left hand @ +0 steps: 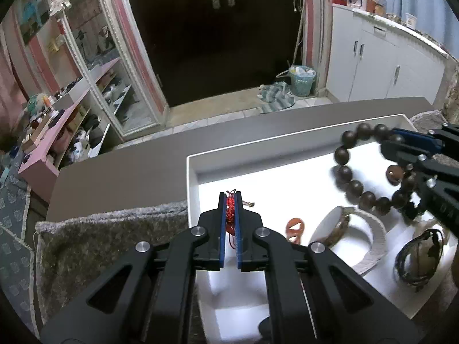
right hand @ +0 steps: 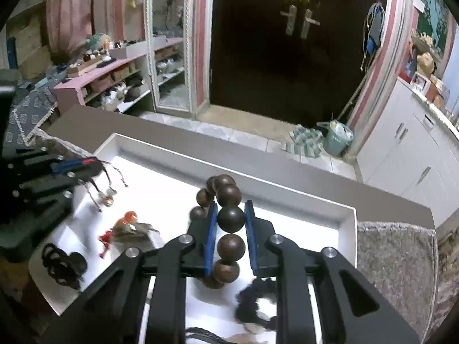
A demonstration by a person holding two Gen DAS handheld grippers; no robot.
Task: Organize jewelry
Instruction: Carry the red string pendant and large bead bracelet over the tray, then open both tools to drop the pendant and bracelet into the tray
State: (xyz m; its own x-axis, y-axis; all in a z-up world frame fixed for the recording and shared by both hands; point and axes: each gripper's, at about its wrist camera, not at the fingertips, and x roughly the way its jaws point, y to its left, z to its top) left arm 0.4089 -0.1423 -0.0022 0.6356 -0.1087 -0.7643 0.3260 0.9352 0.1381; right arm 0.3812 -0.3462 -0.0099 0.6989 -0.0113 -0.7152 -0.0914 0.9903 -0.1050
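Note:
My left gripper (left hand: 229, 197) is shut on a red braided cord bracelet (left hand: 229, 213) and holds it over the left part of the white tray (left hand: 191, 172); its loose cord ends (right hand: 110, 183) hang down in the right wrist view. My right gripper (right hand: 231, 207) is shut on a dark wooden bead bracelet (right hand: 230, 218), which hangs above the tray at the right (left hand: 348, 176). In the tray lie a white bangle (left hand: 370, 240), an orange ring piece (left hand: 295, 229) and a dark cord bundle (left hand: 416, 261).
The tray sits on a grey fuzzy mat (left hand: 114, 238) on a grey table (left hand: 120, 180). A black coiled piece (right hand: 61, 266) and a reddish charm (right hand: 126, 225) lie in the tray. Beyond are a dark door, pink shelves and white cabinets.

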